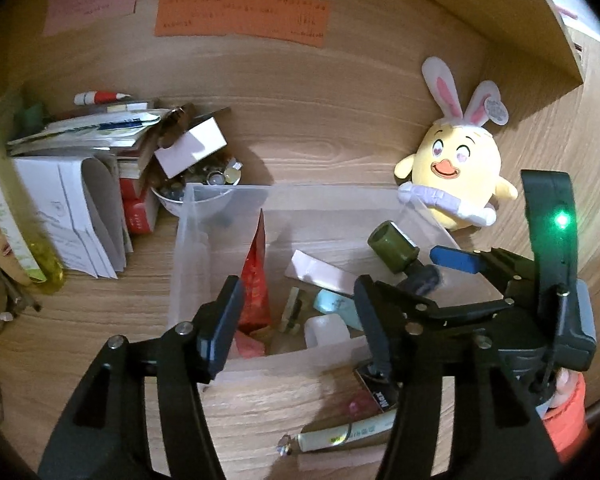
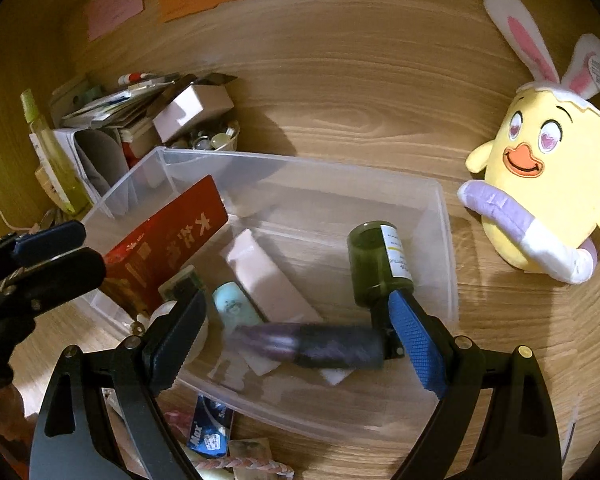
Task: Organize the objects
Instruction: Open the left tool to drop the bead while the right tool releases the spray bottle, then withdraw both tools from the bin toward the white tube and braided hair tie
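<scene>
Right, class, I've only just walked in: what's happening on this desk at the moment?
A person with a hand-held gripper in each hand is sorting small items into a clear plastic bin on a wooden desk. The right hand-held gripper hangs open over the bin, with a blurred dark tube between its fingers, apparently dropping in. The left hand-held gripper is open at the bin's near edge, holding nothing. A red packet and green bottle are already inside; a few items remain outside.
</scene>
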A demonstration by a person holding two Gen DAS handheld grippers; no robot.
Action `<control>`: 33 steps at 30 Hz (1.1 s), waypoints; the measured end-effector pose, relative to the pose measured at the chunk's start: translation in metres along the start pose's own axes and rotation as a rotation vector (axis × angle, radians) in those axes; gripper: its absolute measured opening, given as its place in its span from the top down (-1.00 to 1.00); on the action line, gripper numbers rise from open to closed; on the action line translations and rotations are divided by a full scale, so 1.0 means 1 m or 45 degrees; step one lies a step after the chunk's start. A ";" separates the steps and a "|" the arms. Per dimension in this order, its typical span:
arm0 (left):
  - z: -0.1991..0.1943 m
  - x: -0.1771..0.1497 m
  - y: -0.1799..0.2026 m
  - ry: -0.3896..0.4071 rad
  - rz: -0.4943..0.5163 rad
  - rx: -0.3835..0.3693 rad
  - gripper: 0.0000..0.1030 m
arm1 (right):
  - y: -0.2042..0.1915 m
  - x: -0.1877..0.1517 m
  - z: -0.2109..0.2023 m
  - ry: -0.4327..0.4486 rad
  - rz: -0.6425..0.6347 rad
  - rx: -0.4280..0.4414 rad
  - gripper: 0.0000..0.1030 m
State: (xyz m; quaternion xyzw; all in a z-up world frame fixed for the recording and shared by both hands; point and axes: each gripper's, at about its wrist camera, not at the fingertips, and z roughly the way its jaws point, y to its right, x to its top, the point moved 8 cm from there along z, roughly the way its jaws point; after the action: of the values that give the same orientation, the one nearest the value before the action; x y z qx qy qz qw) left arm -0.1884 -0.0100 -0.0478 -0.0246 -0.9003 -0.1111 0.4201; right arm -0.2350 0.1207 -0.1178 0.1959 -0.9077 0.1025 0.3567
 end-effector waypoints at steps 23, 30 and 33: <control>-0.022 -0.061 -0.005 -0.124 0.030 0.061 -0.84 | 0.009 -0.018 -0.061 0.119 -0.017 -0.011 -0.89; -0.017 -0.086 0.007 -0.196 0.059 0.051 -0.84 | 0.012 -0.041 -0.073 0.119 -0.055 -0.011 -0.88; -0.012 -0.097 0.011 -0.232 0.063 0.041 -0.84 | 0.015 -0.051 -0.071 0.094 -0.051 -0.014 -0.87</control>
State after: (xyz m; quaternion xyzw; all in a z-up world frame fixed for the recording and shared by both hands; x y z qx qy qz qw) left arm -0.1150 0.0028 -0.1120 -0.0503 -0.9355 -0.0836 0.3396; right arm -0.1644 0.1719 -0.1023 0.2081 -0.8904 0.0973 0.3930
